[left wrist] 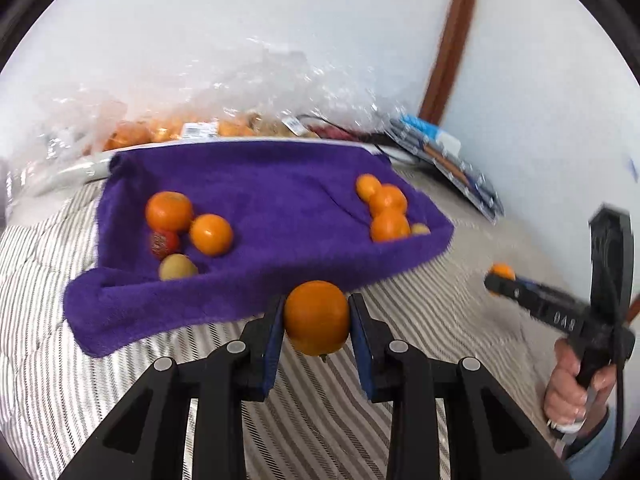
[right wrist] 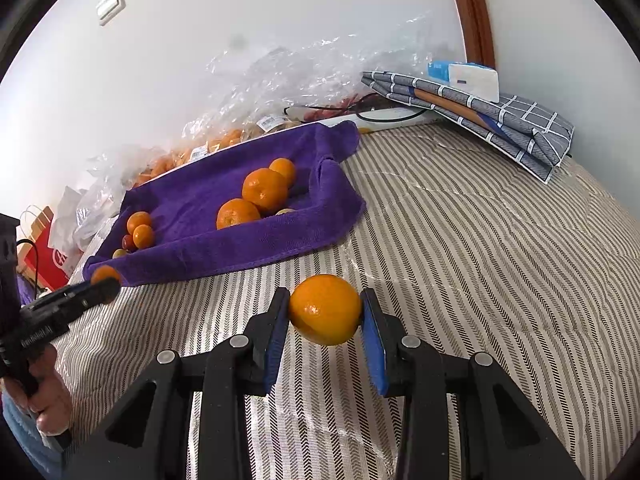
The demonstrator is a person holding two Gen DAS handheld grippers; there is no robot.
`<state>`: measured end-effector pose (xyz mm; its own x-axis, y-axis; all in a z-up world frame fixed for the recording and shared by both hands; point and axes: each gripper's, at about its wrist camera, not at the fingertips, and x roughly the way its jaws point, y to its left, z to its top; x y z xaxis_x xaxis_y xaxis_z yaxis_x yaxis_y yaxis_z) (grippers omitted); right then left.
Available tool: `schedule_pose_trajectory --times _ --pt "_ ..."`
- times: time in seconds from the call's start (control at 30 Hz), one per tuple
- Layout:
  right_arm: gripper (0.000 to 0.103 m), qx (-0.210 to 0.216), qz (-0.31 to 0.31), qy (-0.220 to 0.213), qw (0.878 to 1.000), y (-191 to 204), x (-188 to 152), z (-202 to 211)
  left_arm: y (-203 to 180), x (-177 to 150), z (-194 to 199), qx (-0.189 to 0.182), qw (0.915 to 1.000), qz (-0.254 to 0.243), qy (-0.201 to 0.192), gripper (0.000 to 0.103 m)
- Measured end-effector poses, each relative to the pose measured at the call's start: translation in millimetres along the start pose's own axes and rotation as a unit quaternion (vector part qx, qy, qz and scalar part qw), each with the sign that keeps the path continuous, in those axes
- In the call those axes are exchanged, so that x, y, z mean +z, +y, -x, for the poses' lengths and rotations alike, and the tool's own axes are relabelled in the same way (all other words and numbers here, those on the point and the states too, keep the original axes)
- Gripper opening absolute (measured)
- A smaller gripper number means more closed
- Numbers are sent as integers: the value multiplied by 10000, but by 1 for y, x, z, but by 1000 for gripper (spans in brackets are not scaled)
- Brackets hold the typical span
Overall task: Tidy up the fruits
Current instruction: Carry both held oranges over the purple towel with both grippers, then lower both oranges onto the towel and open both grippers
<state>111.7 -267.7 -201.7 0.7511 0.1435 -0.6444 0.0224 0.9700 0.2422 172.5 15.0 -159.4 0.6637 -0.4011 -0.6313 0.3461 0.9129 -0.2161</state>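
Left claw (left wrist: 317, 316): clenched on an orange (left wrist: 317, 317), blue pads pressing both sides, fruit lifted clear above the striped bedcover (left wrist: 100, 360), just in front of the near edge of the purple towel (left wrist: 260, 200).

Right claw (right wrist: 325, 312): likewise grasping a second orange (right wrist: 325, 309), pads on either flank, held over the bedcover, well to the right of the towel's front hem. The left wrist view shows this claw from the side, a person's hand (left wrist: 576, 384) wrapped around its grip.

Towel lies rumpled on the bed with two clusters of fruit. Left cluster: two oranges (left wrist: 169, 211) touching, a red fruit (left wrist: 164, 243) and a yellow-green fruit (left wrist: 178, 267) just beside them. Right cluster: three oranges (left wrist: 388, 200) in a line, touching, with a small pale fruit (left wrist: 420, 229) tucked beside the nearest.

Behind the towel, clear plastic bags (left wrist: 224, 92) hold more oranges against the wall. Folded grey checked cloth (right wrist: 500, 116) at the far right corner of the bed.
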Motion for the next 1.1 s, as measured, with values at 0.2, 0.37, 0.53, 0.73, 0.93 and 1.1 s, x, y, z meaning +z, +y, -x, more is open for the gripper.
schedule_pose_trajectory --times 0.2,0.37,0.53,0.73,0.93,1.1 --pt "35 -33 113 -40 9999 6 1 2 19 8 14 372 9978 389 -399 30" --pt "35 293 10 -6 9996 14 13 2 41 13 24 561 9936 780 -594 30" --pt "35 196 485 -260 9983 43 39 6 59 17 25 766 9894 1084 -591 30" --pt "35 339 962 -391 9940 79 69 -6 75 32 37 931 9845 1361 -604 30" --pt "35 582 1200 -392 9903 107 92 -34 71 63 34 1026 9853 1227 -600 30" --pt "35 761 1344 -206 9878 119 101 -67 73 85 3 976 9859 1263 -499 30"
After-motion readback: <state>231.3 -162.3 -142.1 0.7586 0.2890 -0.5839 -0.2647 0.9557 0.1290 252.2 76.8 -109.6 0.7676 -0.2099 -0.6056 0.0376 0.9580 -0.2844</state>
